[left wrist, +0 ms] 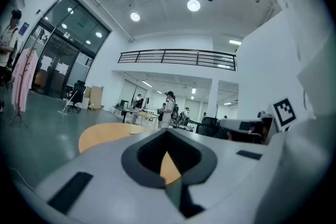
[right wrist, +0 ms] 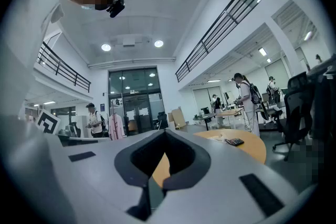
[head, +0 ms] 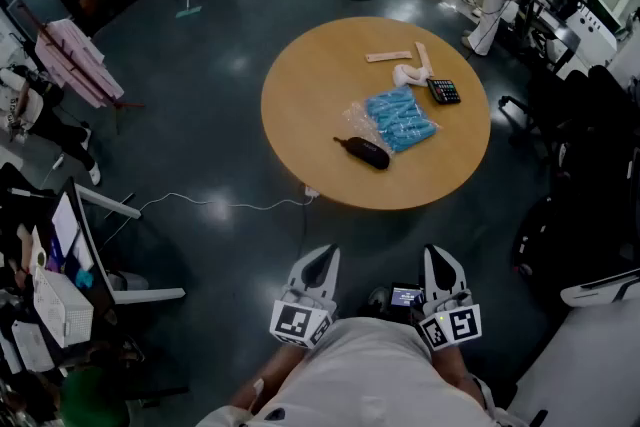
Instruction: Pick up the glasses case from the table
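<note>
The black glasses case point(head: 362, 152) lies on the round wooden table point(head: 300, 105), towards its near side, beside a blue plastic-wrapped pack point(head: 400, 118). Both grippers are held close to the person's body, well short of the table. My left gripper point(head: 318, 262) is shut with nothing in it. My right gripper point(head: 440, 260) is also shut and holds nothing. In the left gripper view the closed jaws point(left wrist: 168, 131) point level towards the table point(left wrist: 105, 134). In the right gripper view the closed jaws point(right wrist: 165, 131) point past the table point(right wrist: 249, 147). The case shows in neither gripper view.
A calculator point(head: 444, 92), a white object point(head: 407, 73) and wooden strips point(head: 388, 56) lie on the table's far side. A white cable point(head: 220, 205) runs across the dark floor to the table's near edge. Office chairs point(head: 560, 145) stand to the right, a desk with clutter point(head: 60, 285) to the left.
</note>
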Demonstrator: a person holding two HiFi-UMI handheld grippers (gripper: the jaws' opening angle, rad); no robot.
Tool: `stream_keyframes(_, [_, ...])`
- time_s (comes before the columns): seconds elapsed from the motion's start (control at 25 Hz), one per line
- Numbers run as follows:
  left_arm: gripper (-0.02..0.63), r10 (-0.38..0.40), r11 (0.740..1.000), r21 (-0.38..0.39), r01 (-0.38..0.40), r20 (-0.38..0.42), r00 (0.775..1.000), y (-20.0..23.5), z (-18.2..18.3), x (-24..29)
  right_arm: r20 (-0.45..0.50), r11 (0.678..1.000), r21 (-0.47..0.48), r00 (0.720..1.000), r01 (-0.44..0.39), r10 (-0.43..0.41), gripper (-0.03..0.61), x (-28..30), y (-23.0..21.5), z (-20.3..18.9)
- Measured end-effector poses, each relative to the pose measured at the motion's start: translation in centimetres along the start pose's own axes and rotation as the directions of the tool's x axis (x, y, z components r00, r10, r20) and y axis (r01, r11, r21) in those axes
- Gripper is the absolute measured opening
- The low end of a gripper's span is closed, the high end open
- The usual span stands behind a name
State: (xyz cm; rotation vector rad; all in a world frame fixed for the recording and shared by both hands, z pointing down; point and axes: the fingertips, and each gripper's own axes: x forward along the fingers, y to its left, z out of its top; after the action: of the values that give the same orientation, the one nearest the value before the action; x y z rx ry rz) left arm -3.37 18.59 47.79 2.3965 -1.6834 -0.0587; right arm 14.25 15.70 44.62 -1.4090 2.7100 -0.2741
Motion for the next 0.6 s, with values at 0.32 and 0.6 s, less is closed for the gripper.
stream_keyframes(0.32, [0.006, -0.008, 1.0, -0.005, 0.008, 0.002, 1.0, -0.5, -0.41, -0.23, -0.001, 1.0, 0.0, 1.0, -0.005, 0.005, 0.015, -0.33, -0.02, -0.21])
stream_keyframes(0.6, [0.006, -0.012, 1.0, 0.005, 0.012, -0.02, 1.0, -0.89, -0.88, 0.42, 0.025, 0.999, 0.044, 1.0, -0.017, 0.016, 0.015, -0.52, -0.82, 0.2])
